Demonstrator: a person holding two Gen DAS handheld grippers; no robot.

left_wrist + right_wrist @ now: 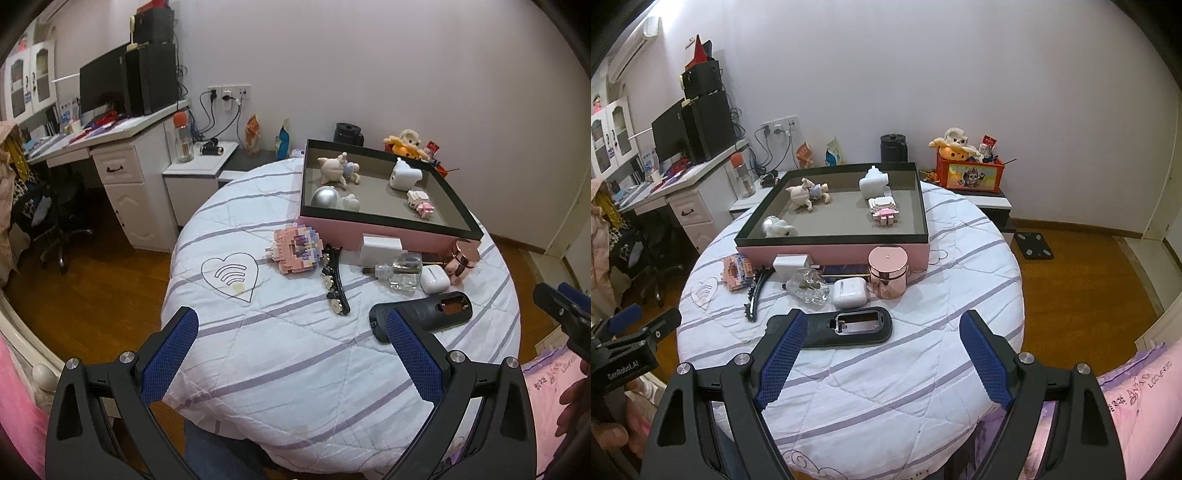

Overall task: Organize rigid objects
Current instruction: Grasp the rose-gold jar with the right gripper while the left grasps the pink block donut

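Above the near edge of the round bench (886, 387) you are holding both tongs spread wide and gripping nothing: left tongs (291, 354), right tongs (884, 358). Just ahead of them a black remote (846, 326) is lying (battery bay uncovered) on the striped cover. Beyond it a white earbud case (849, 292), a glass bottle (808, 288), a rose-gold jar (888, 274) and a hair clip (334, 282) are sitting before the pink tray (831, 254), which is already holding several small figurines.

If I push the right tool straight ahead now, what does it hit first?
Probably the black remote, lying back-up with its battery bay open, just ahead of the open right tool. Depth is unclear; its left finger overlaps it.
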